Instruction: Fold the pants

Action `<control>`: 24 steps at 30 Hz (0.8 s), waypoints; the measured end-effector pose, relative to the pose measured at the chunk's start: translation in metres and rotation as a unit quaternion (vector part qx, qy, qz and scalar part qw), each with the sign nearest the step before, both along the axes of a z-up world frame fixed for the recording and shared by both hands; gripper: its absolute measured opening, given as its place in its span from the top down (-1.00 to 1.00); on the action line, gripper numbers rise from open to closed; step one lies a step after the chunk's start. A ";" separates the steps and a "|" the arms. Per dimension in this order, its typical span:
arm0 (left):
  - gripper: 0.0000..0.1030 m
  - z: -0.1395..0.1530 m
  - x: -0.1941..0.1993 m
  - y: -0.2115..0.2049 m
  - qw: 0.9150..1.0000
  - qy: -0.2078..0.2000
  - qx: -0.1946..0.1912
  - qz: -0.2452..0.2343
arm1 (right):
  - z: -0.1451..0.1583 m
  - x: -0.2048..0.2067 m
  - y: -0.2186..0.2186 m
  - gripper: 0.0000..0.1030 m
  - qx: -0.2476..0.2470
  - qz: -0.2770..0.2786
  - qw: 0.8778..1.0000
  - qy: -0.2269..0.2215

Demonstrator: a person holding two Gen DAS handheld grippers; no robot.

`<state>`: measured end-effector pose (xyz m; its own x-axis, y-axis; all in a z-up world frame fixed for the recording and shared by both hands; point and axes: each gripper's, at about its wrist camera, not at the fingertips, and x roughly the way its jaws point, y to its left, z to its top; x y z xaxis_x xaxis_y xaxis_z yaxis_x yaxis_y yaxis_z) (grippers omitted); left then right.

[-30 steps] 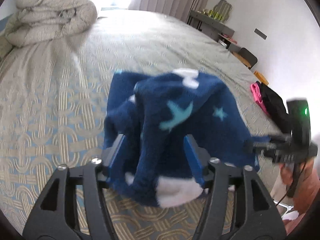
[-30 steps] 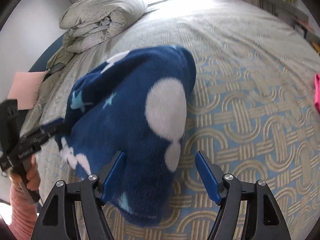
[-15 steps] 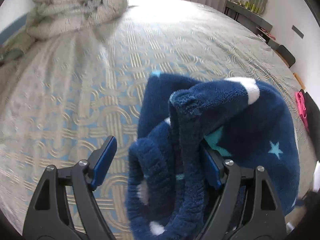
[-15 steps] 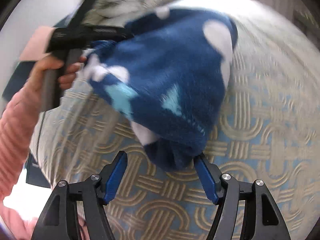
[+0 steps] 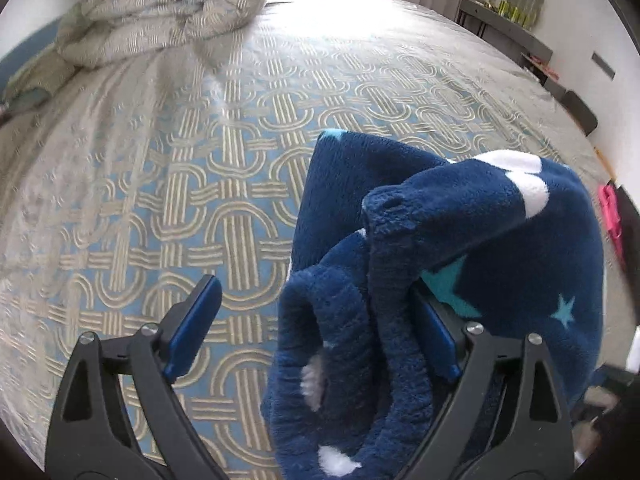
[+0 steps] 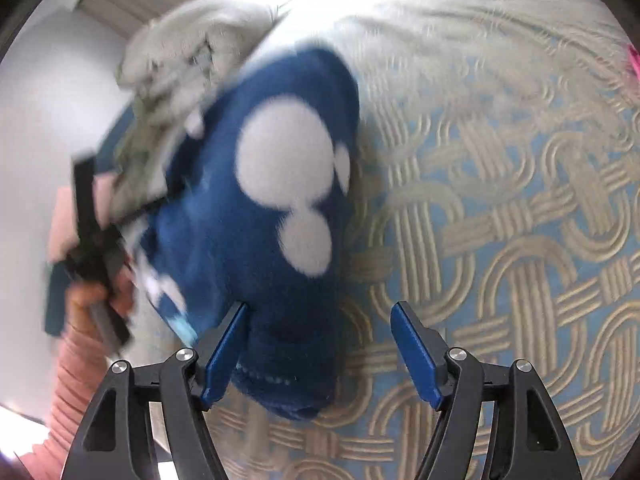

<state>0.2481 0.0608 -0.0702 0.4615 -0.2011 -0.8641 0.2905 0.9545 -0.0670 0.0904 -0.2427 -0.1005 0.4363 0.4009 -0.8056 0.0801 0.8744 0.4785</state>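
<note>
Pants (image 5: 460,264) on bed (image 5: 224,168), before rolled duvet (image 5: 160,12) at far end; shelf (image 5: 508,28) right of bed.

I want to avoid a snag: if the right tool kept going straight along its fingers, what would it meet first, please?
Most likely the blue fleece pants, already bunched between the open right tool's fingers toward the left one; beyond lies the patterned bedspread. Depth is unclear through the blur.

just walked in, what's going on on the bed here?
A person holds a pair of tongs in each hand over a patterned bedspread, handling fleece pants, dark blue with white dots and stars. Both the left tongs and the right tongs stand open, with the pants bunched and draped between and over the fingers. No neat fold yet. A rolled duvet sits at the far end.
</note>
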 end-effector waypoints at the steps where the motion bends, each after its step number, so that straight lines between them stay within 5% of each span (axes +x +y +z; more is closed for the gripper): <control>1: -0.80 -0.001 0.000 0.001 1.000 0.003 -0.004 0.000 | -0.001 -0.003 0.002 -0.43 0.001 0.008 1.000 -0.001; 5: -0.79 0.002 -0.001 0.006 0.999 0.026 -0.036 0.005 | 0.002 -0.006 -0.003 -0.44 0.015 0.024 1.000 0.004; 9: -0.79 0.023 -0.010 0.010 0.993 0.032 -0.112 -0.014 | 0.020 0.003 -0.023 -0.44 0.034 0.007 0.999 -0.030; 13: -0.79 0.024 -0.011 0.000 0.998 0.013 -0.056 -0.034 | 0.026 0.021 -0.028 -0.45 0.045 -0.005 0.999 -0.030; 16: -0.79 0.005 -0.005 -0.005 0.998 0.038 -0.016 -0.052 | 0.024 0.025 -0.025 -0.45 0.044 -0.004 0.999 -0.024; 24: -0.91 -0.027 0.015 0.008 0.989 0.104 -0.092 -0.048 | 0.013 0.044 -0.019 -0.56 0.072 -0.005 0.997 -0.001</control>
<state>0.2634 0.0692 -0.0969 0.2496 -0.3979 -0.8829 0.3406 0.8895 -0.3046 0.1344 -0.2612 -0.0878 0.4427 0.5082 -0.7387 0.0878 0.7953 0.5998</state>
